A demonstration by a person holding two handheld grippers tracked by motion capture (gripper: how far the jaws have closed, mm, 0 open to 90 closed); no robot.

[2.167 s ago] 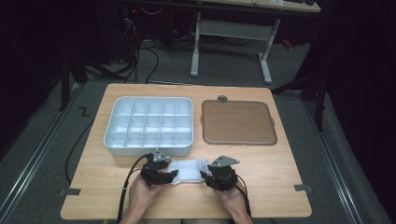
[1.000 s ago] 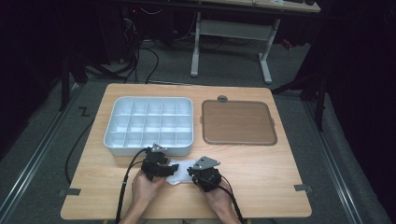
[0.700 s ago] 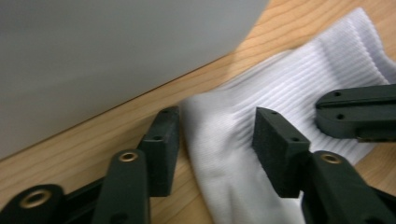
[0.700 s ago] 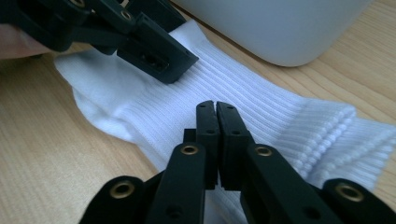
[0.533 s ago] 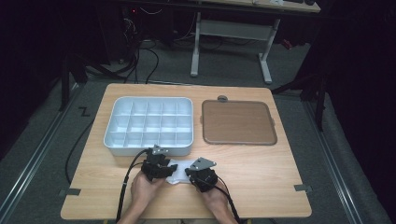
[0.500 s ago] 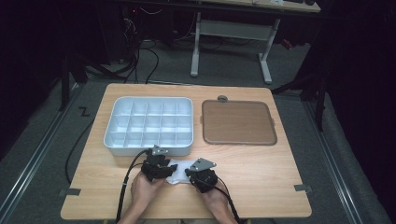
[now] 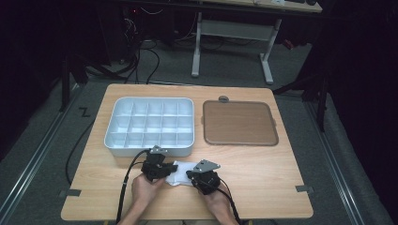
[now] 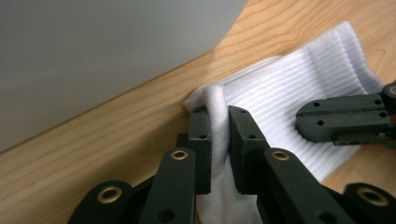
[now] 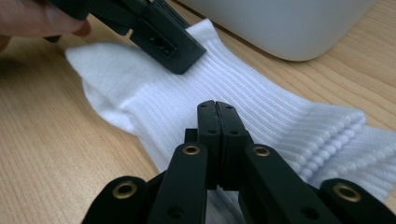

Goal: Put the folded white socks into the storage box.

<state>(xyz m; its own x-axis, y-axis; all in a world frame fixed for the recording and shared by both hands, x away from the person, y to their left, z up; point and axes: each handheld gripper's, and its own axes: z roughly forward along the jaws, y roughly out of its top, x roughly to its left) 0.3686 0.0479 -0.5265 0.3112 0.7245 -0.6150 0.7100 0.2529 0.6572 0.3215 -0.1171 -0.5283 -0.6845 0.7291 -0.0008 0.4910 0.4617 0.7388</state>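
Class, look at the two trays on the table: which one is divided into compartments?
The white tray on the left, a grid of compartments. The brown tray beside it is flat and undivided.

Overhead overview; two close claw-mounted views

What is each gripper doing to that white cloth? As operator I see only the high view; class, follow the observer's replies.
Observer: The left gripper has a raised fold of the white ribbed sock pinched between its jaws.
Operator: And the right one?
Observer: The right gripper has its jaws pressed together, and I cannot tell whether any fabric is caught between them.
Operator: Is the sock against the grey tray?
Observer: Its edge lies close to the divided tray; whether they touch, I cannot tell.
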